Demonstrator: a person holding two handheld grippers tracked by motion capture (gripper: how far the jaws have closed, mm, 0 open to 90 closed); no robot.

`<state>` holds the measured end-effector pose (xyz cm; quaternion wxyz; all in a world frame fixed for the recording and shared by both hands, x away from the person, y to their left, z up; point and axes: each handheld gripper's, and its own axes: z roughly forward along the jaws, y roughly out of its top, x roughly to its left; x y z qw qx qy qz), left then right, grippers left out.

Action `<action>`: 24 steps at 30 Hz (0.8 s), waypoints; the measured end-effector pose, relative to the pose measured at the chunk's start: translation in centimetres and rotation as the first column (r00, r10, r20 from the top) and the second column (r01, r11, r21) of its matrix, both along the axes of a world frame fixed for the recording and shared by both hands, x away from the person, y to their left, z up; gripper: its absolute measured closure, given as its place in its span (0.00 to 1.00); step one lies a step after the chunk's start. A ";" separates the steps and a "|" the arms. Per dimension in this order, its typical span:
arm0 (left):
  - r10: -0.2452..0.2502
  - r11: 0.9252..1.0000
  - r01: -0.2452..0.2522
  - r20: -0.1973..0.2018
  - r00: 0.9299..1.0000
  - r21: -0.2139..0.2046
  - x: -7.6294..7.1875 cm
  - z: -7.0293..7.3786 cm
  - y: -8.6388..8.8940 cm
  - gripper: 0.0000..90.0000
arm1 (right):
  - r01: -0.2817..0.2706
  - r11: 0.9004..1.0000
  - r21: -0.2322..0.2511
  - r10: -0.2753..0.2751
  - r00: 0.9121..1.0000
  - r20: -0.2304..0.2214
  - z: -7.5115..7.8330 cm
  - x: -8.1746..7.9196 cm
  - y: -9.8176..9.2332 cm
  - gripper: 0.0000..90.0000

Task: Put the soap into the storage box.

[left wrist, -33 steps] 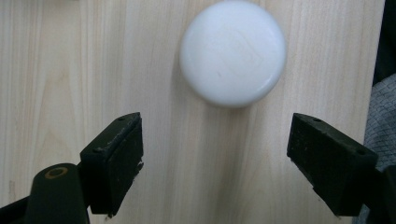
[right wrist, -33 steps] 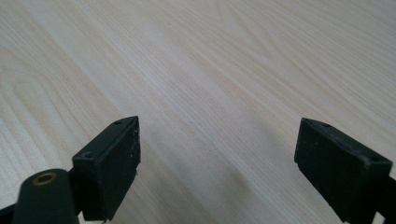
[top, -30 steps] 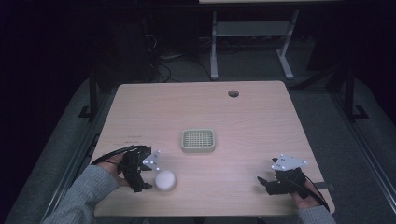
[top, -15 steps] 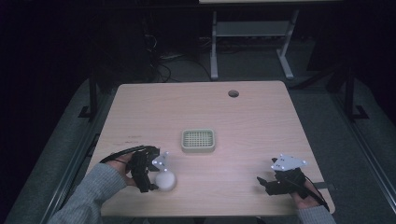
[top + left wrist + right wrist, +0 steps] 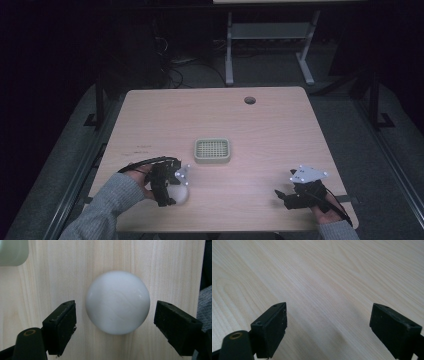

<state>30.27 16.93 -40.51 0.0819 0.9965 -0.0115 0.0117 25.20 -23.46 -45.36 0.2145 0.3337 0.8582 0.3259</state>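
Observation:
A white ball (image 5: 179, 194) lies on the wooden table near its front left. My left gripper (image 5: 172, 192) hangs over it, open. In the left gripper view the ball (image 5: 117, 302) sits between the two black jaws with a small gap on each side; nothing touches it. My left gripper (image 5: 113, 327) points straight down at the tabletop. My right gripper (image 5: 281, 196) rests low near the front right edge, open, with bare wood between its jaws (image 5: 328, 332).
A pale green square tray with a grid top (image 5: 212, 150) stands in the middle of the table; its corner (image 5: 12, 252) shows in the left gripper view. A round cable hole (image 5: 249, 100) sits at the table's far side. A metal frame stands behind the table.
My left gripper has moved right and over the ball, so the ball now lies between its open jaws. The right gripper has stayed in place.

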 end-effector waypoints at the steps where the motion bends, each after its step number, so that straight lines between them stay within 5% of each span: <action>1: -0.004 1.000 0.005 -0.003 1.000 0.002 0.0 -0.1 -0.1 0.20 | 0.000 1.000 0.000 0.000 1.000 0.000 0.0 0.0 0.0 0.15; 24: -0.027 0.999 0.028 -0.049 0.998 0.028 0.4 -1.9 -1.3 0.20 | -0.003 1.000 0.001 0.003 1.000 -0.003 0.0 0.0 0.1 0.15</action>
